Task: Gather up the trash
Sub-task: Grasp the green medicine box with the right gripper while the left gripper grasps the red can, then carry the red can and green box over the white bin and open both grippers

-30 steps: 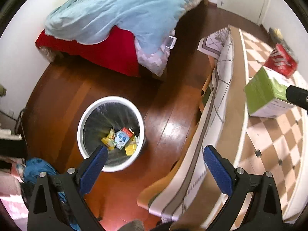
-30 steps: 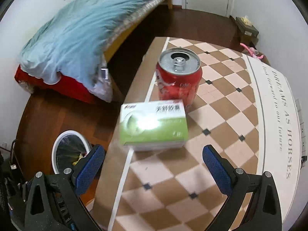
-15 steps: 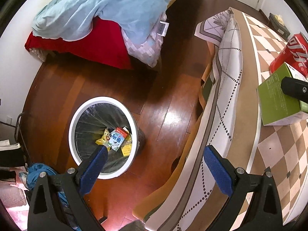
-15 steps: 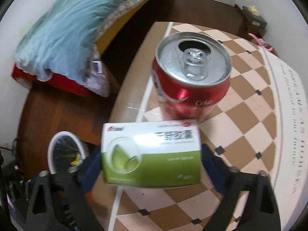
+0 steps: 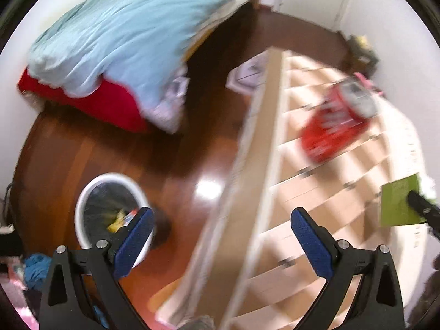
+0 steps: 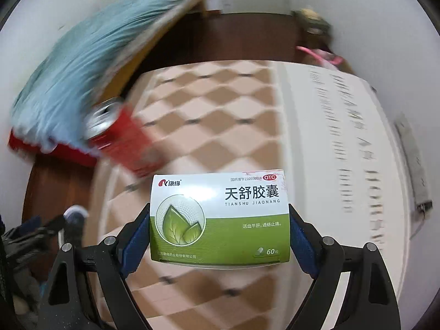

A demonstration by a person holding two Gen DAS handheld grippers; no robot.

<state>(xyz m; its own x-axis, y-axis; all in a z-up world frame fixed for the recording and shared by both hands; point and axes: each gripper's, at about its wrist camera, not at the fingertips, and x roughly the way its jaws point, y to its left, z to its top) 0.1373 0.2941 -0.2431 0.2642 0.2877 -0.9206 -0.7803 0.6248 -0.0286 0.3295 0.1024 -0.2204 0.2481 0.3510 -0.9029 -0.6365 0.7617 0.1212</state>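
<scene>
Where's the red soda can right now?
The red soda can stands on the checkered tablecloth near the table's bed-side edge; in the right wrist view it is up-left of the green medicine box held by the right gripper.

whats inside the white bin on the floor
The white bin holds a dark liner and a few colourful wrappers, yellow and red. The left gripper, open, has a finger across the rim, hiding the rest; the image is blurred.

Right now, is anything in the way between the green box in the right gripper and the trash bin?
Nothing visible blocks it. The right gripper holds the green box over the table; the trash bin sits open-topped on the floor past the table's edge, by the open left gripper.
</scene>
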